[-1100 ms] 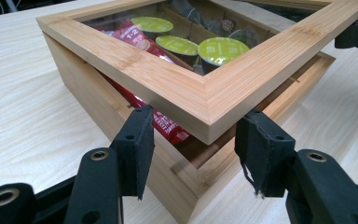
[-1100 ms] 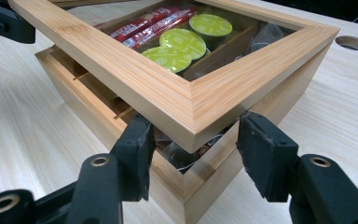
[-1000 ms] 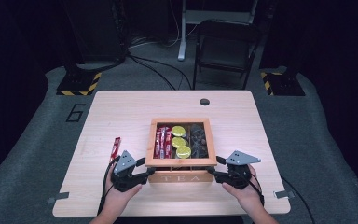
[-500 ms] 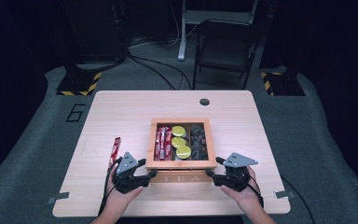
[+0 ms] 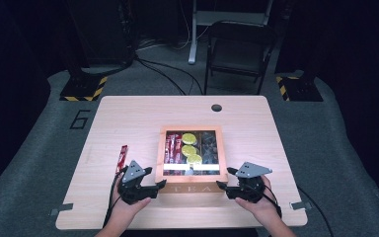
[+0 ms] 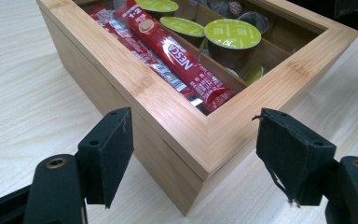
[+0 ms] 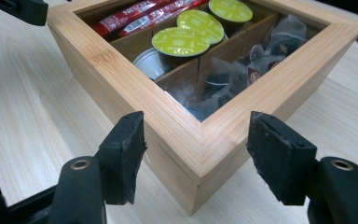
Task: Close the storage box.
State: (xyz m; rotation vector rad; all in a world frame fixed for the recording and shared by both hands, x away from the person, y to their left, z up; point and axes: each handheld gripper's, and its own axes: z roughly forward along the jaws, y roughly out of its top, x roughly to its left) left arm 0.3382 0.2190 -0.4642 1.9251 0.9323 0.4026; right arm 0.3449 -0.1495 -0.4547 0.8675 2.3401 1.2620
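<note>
Each near corner of the bamboo tea box [image 5: 192, 187] is straddled by wide jaws, left gripper [image 5: 159, 185] just opened, right gripper [image 5: 222, 186] likewise, nothing pressed, likely released after positioning.

Bright tabletop, dark surroundings, soft focus

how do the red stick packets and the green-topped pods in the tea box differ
The red stick packets are long, flat and lie lengthwise in one side compartment; the green-topped pods are round, stand upright and line the middle compartment. Both sit inside the wooden box under its clear lid.
</note>
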